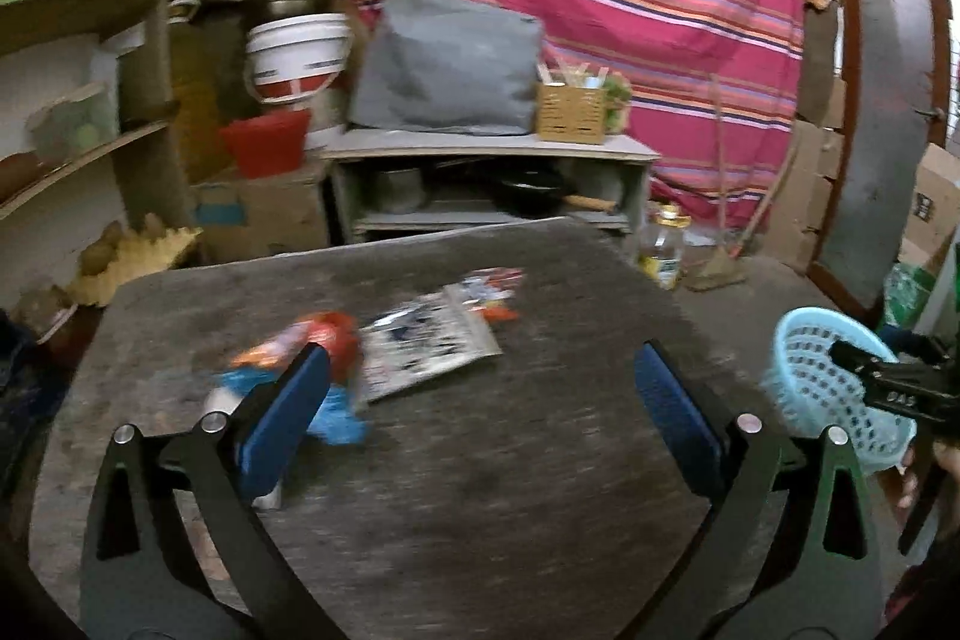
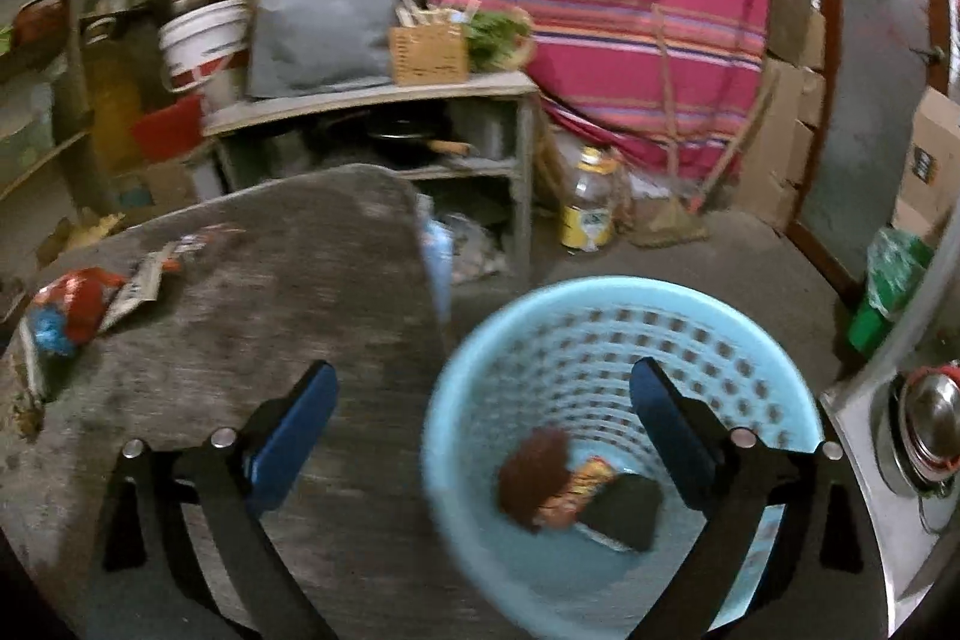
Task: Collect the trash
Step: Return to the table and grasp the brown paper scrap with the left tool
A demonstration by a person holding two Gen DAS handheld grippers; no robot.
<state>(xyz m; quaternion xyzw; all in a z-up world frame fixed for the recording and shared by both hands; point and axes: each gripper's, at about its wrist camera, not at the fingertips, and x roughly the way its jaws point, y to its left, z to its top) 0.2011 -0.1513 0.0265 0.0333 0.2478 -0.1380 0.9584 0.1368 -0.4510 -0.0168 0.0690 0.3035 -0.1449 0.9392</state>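
Note:
On the dark table (image 1: 456, 460) lie a red and blue crumpled wrapper (image 1: 336, 340), a printed flat packet (image 1: 429, 343) and a small colourful wrapper (image 1: 495, 283). My left gripper (image 1: 480, 370) is open and empty above the table, its left finger over the red and blue wrapper. My right gripper (image 2: 480, 388) is open and empty, over the rim of a light blue perforated basket (image 2: 750, 340) that stands right of the table (image 2: 270, 310). Brown, yellow and black trash (image 2: 576, 490) lies in the basket. The basket also shows in the left wrist view (image 1: 804, 370).
Behind the table stands a low grey shelf (image 1: 486, 148) with a grey bag, a woven box and a pan. A yellow-capped bottle (image 2: 591, 202) and a broom stand on the floor. Shelving is at the left, a striped cloth behind, cardboard boxes at the right.

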